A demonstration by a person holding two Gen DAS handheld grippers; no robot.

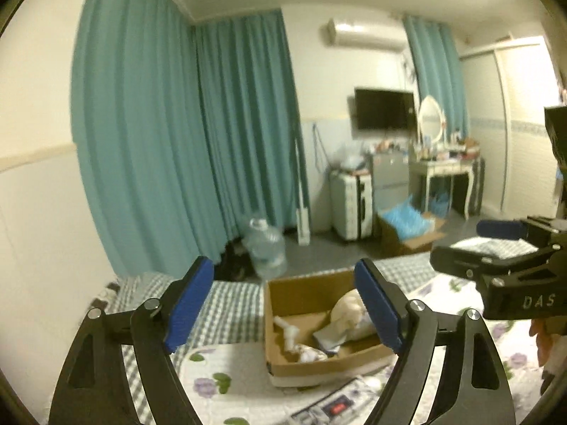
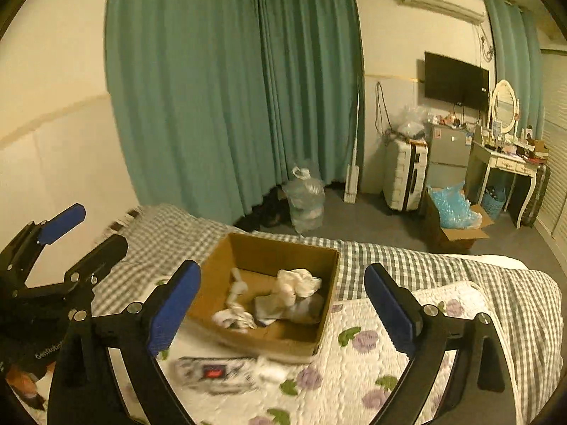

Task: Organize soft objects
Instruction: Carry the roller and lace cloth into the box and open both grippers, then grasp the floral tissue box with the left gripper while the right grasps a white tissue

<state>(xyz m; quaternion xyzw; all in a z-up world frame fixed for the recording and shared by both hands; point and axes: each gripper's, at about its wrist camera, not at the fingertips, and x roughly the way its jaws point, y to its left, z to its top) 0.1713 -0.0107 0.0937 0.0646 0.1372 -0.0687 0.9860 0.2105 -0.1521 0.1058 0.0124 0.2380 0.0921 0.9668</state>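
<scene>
Left gripper [image 1: 285,304]: black angular arms, ribbed blue pads [image 1: 187,306], jaws spread wide, nothing between them. Right gripper [image 2: 281,310]: same build, jaws likewise wide apart and empty. No earlier view is available for either. Each gripper also appears at the edge of the other's view, jaws parted there too.

Directly below the grippers lies a quilted white bedcover [image 2: 358,372] printed with purple flowers and green leaves. On it, near the box's front wall, rests a flat pack with a red mark [image 2: 212,372]; motion blur makes its print unreadable.

Beyond the pads sits an open cardboard box [image 2: 320,322], brown, square, with low walls, placed on the bedcover where it meets a grey-and-white checked sheet [image 2: 443,265]. The soft objects [image 2: 296,283] lie inside it: crumpled white and cream cloth items and one folded grey piece, loosely heaped on the box floor. They are ahead of and below both grippers, well apart from the pads. In the left wrist view the right pad covers part of the cream bundle [image 1: 349,313].

Farther back: a clear water jug [image 2: 306,198] on the floor, teal pleated curtains [image 2: 219,88], a white ribbed suitcase [image 2: 404,173], a second carton holding blue plastic film [image 2: 450,209], a white dressing table with an oval mirror [image 2: 503,106], and a wall-mounted dark screen [image 2: 455,79]. Items on the table are too small to identify.
</scene>
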